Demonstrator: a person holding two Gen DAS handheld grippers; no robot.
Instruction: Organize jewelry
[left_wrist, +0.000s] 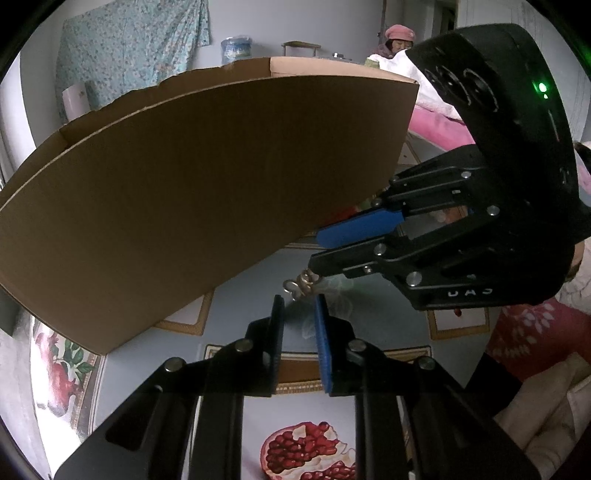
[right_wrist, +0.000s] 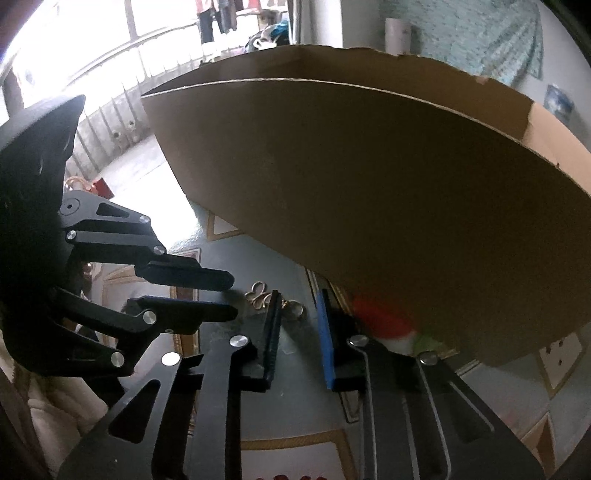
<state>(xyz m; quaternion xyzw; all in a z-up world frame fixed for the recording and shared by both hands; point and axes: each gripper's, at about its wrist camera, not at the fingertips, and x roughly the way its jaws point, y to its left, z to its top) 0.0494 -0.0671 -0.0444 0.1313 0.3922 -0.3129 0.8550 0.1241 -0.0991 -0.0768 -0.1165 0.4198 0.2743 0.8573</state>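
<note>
A small gold jewelry piece (left_wrist: 298, 285) of linked loops lies on the patterned tablecloth (left_wrist: 258, 288), just in front of a tall cardboard box (left_wrist: 203, 184). My left gripper (left_wrist: 299, 301) points down at it with a narrow gap between the pads; the loops lie just past its fingertips. My right gripper (left_wrist: 316, 251) comes in from the right, its lower fingertip touching the loops. In the right wrist view the jewelry (right_wrist: 258, 293) runs behind the left finger, and a ring of it shows in the narrow gap of the right gripper (right_wrist: 299, 295). Neither pair of pads presses on it. The left gripper (right_wrist: 232, 295) sits beside it.
The cardboard box (right_wrist: 369, 184) fills the space behind the jewelry and hides its own inside. The tablecloth carries pomegranate prints (left_wrist: 303, 450). A person in a pink hat (left_wrist: 399, 37) sits far behind, near pink bedding (left_wrist: 436, 125). A railing and window (right_wrist: 110, 55) lie beyond.
</note>
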